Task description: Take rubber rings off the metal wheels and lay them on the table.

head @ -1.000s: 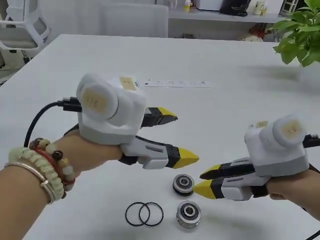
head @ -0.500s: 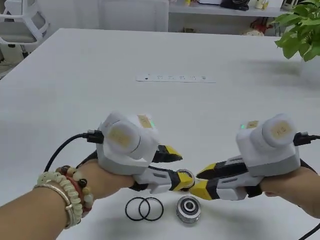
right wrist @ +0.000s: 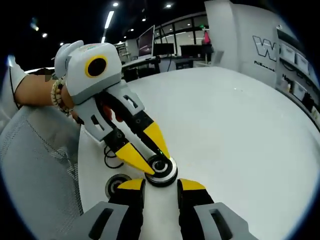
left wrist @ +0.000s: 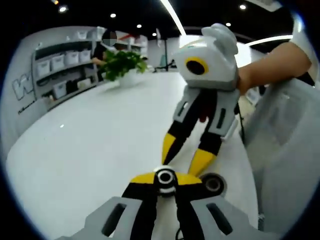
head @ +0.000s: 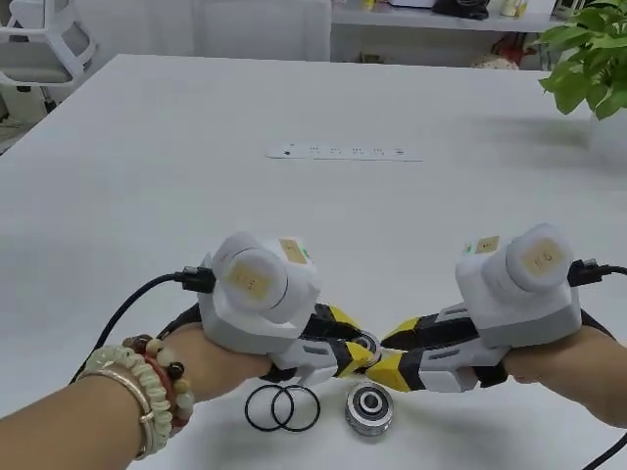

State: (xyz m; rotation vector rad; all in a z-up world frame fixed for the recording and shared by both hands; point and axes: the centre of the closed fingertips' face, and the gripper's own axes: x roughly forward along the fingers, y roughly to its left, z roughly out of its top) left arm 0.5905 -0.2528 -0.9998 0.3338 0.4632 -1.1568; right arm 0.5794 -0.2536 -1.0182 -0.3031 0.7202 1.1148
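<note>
My left gripper [head: 353,343] is shut on a small metal wheel [head: 368,344] just above the white table [head: 294,215]. In the left gripper view that wheel [left wrist: 165,176] sits between the yellow tips. My right gripper [head: 392,353] faces it from the right, open, tips nearly touching the wheel. The right gripper view has its own tips [right wrist: 161,186] on either side of the wheel [right wrist: 164,170]. A second wheel [head: 369,408] lies on the table just in front. Two black rubber rings [head: 282,407] lie overlapping to its left.
A white power strip [head: 343,152] lies flat at mid-table. A green plant [head: 588,59] stands at the far right corner, and a white chair [head: 44,39] is beyond the far left edge. A black cable [head: 127,308] trails from the left gripper.
My left gripper came down from above the table and shut on the farther wheel. My right gripper moved in to the left until its tips met the wheel.
</note>
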